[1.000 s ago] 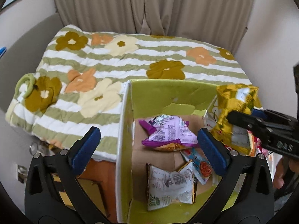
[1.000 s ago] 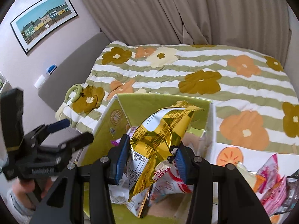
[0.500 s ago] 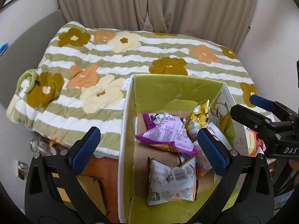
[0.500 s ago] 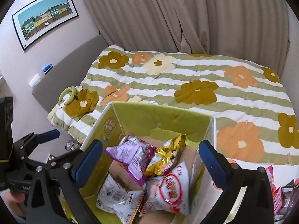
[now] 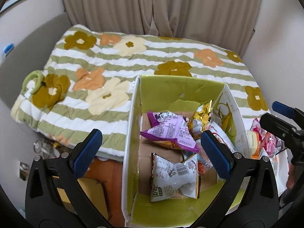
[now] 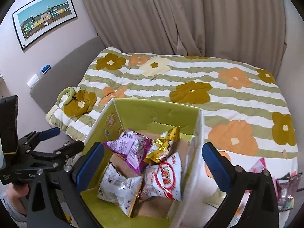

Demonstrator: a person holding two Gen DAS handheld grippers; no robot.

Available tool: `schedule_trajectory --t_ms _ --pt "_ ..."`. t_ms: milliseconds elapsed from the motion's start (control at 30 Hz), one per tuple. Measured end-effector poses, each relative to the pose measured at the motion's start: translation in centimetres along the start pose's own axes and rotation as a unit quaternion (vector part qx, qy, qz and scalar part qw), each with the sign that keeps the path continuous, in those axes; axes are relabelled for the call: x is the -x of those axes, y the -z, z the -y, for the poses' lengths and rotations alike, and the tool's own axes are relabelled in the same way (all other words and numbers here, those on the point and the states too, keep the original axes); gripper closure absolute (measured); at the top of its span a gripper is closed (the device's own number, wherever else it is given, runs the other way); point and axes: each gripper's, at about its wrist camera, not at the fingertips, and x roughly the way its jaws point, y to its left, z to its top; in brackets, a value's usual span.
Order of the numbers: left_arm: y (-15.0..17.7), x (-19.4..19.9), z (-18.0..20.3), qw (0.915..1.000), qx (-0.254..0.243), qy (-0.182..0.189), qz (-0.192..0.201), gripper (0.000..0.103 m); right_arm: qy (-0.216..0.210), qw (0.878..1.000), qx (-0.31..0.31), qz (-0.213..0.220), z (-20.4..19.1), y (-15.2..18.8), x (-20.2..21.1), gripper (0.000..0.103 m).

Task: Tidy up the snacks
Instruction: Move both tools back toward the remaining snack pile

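Your right gripper [image 6: 153, 162] hangs over the open green-lined box [image 6: 157, 112], its blue-padded fingers [image 6: 213, 164] spread wide with nothing between them. Your left gripper [image 5: 150, 152] hovers at the box's left wall, fingers [image 5: 213, 155] equally wide and empty, one pad outside the wall and one above the snacks.

Inside the box [image 5: 131, 133], four packets lie on the cardboard floor. The gold packet [image 6: 164, 144] rests tilted near the far wall, leaning on the purple packet [image 6: 131, 148] to its left and touching the white-and-red packet [image 6: 165, 178] below it. A white packet with a barcode [image 6: 117, 188] lies crumpled at the near side, beside the white-and-red one. From the left wrist camera the same purple packet [image 5: 171, 133] sits mid-box, the gold one [image 5: 201, 117] against the right wall.

The box stands at the foot of a bed covered by a striped, flower-print quilt [image 6: 190, 79]. More snack packets [image 6: 285, 186], pink and dark, lie loose on the quilt right of the box, well apart from both grippers. A green ring [image 6: 66, 96] sits on the quilt's left corner.
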Motion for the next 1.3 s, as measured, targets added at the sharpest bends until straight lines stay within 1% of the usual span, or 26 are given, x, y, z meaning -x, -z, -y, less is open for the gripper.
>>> schedule_trajectory --t_ms 100,200,300,400,500,567,667,767,900,1000,1033,1067,1167,1233,1300 --pt "0.4 1.6 1.3 0.9999 0.002 0.008 0.011 0.001 -0.01 1.0 0.002 0.004 0.7 0.6 2.0 0.001" --pt "1.3 3.5 3.6 0.9996 -0.004 0.012 0.025 0.001 -0.017 1.0 -0.002 0.017 2.1 1.3 4.5 0.001" --pt "2.5 5.2 6.6 0.999 -0.007 0.021 0.038 0.001 -0.004 1.0 -0.001 0.031 4.0 2.7 7.5 0.001" --pt "4.2 6.4 10.0 0.9987 -0.006 0.027 0.044 0.001 0.017 0.999 0.001 0.05 6.6 4.5 10.6 0.001" --pt "6.1 7.4 13.7 0.9984 -0.012 0.032 0.046 0.001 0.025 0.998 0.011 0.052 9.3 6.4 13.1 0.001" --pt "7.5 7.8 16.4 0.9983 -0.023 0.034 0.043 0.001 0.03 0.998 0.017 0.051 10.8 7.5 14.1 0.001" --pt "9.4 8.3 20.4 0.9966 -0.054 0.043 0.046 0.001 0.03 0.998 0.019 0.043 13.4 9.3 15.4 0.001" --pt "11.4 8.0 24.4 0.992 -0.107 0.048 0.046 0.001 0.026 0.999 0.023 0.032 16.3 11.2 16.2 0.001" --pt "13.8 6.3 28.3 0.9864 -0.155 0.051 0.014 0.001 0.019 0.999 0.034 0.013 19.3 13.3 16.3 0.001" --pt "16.0 4.5 30.5 0.9775 -0.206 0.043 -0.012 0.001 0.003 0.999 0.036 -0.015 21.1 14.8 15.3 0.001" --pt "16.9 3.6 31.5 0.9719 -0.232 0.033 -0.021 0.001 -0.003 0.999 0.035 -0.022 21.6 15.1 14.9 0.001" --pt "17.4 3.1 32.0 0.9685 -0.246 0.029 -0.024 0.001 -0.008 0.999 0.034 -0.028 22.0 15.6 14.4 0.001" --pt "19.1 1.2 33.6 0.954 -0.297 0.012 -0.04 0.001 -0.014 0.998 0.039 -0.052 22.8 17.1 12.7 0.001" --pt "19.7 -0.1 34.0 0.9496 -0.309 0.008 -0.049 0.001 -0.019 0.997 0.037 -0.064 23.0 17.9 11.7 0.001" --pt "19.9 -1.1 34.0 0.9492 -0.31 0.004 -0.053 0.001 -0.024 0.996 0.032 -0.075 23.2 18.7 10.5 0.001"
